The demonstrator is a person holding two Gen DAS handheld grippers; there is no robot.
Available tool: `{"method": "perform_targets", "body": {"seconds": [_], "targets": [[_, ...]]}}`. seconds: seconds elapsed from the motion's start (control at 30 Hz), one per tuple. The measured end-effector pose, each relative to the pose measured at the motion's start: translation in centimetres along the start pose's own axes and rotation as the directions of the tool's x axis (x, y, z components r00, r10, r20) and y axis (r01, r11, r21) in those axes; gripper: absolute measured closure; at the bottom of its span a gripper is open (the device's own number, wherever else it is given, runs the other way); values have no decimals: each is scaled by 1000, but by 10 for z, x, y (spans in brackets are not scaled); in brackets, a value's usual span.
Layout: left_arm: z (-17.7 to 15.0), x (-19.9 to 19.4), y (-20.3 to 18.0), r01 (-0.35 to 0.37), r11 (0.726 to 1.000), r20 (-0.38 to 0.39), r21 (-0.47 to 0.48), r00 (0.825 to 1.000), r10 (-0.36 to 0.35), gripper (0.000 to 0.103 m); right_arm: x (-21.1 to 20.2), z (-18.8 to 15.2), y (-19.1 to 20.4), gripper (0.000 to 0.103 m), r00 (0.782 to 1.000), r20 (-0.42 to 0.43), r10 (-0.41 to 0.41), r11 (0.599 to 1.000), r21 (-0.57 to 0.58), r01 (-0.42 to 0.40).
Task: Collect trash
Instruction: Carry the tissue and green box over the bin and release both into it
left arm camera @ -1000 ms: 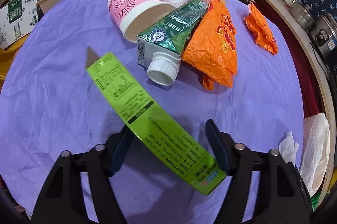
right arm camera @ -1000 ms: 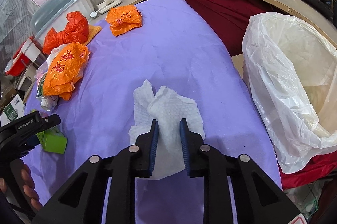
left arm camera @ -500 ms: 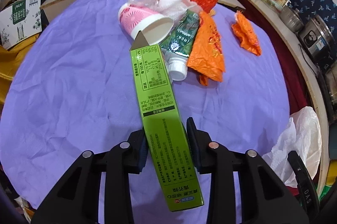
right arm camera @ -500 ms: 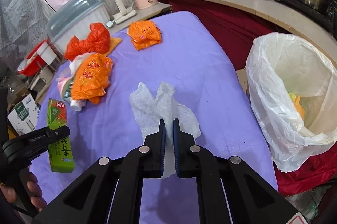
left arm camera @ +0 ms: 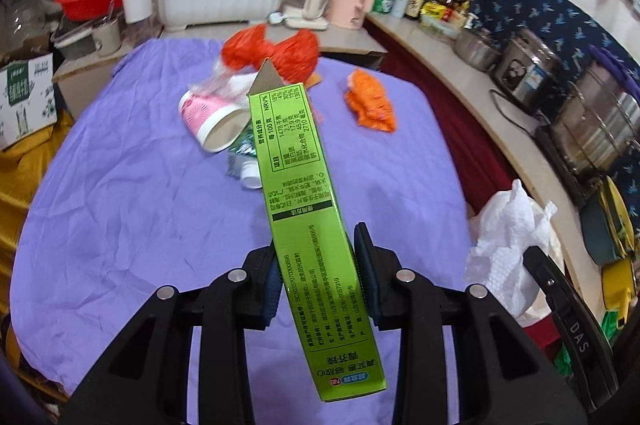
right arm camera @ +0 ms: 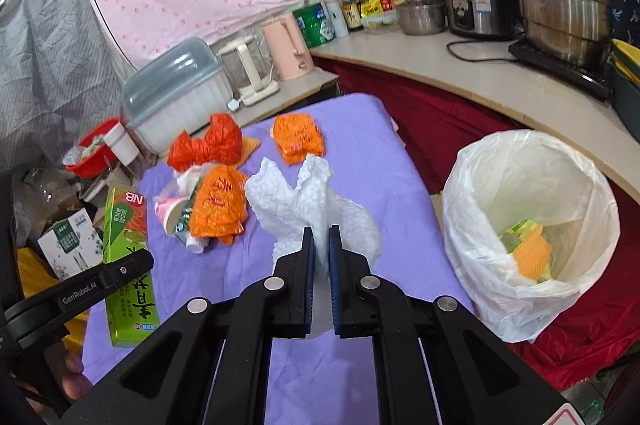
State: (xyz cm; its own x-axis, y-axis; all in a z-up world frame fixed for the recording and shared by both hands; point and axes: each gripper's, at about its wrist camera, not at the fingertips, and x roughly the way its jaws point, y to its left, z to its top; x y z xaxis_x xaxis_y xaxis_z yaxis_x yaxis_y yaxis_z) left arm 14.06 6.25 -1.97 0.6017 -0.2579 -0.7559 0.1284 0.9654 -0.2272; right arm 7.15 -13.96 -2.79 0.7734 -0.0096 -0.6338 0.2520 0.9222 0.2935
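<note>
Gripping a green box (left arm camera: 308, 225) across its width, the left gripper (left arm camera: 316, 277) holds it lengthwise. Right gripper (right arm camera: 319, 257) pinches tissue (right arm camera: 308, 201); bin (right arm camera: 532, 225) lies right, nearer it.

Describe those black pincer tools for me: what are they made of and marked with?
Both the left gripper and right gripper are matte black frames with triangular cut-outs, silver round rivets at the joints and ribbed dark-blue pads inside each finger. White lettering reads GenRobot.AI on one, DAS on the other. No cables or sleeves show.
</note>
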Motion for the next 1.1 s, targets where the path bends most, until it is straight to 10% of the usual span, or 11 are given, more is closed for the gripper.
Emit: {"method": "perform_targets", "body": {"seconds": [0.5, 1.1], "targets": [[5, -34, -141, 157, 954, 72, 256, 981, -181, 71, -79, 37, -80, 96, 975, 184, -125, 989, 98, 108], [-23, 41, -278, 288, 835, -102, 469, 957, -273, 71, -67, 45, -200, 96, 954, 139, -266, 946, 228, 231]]}}
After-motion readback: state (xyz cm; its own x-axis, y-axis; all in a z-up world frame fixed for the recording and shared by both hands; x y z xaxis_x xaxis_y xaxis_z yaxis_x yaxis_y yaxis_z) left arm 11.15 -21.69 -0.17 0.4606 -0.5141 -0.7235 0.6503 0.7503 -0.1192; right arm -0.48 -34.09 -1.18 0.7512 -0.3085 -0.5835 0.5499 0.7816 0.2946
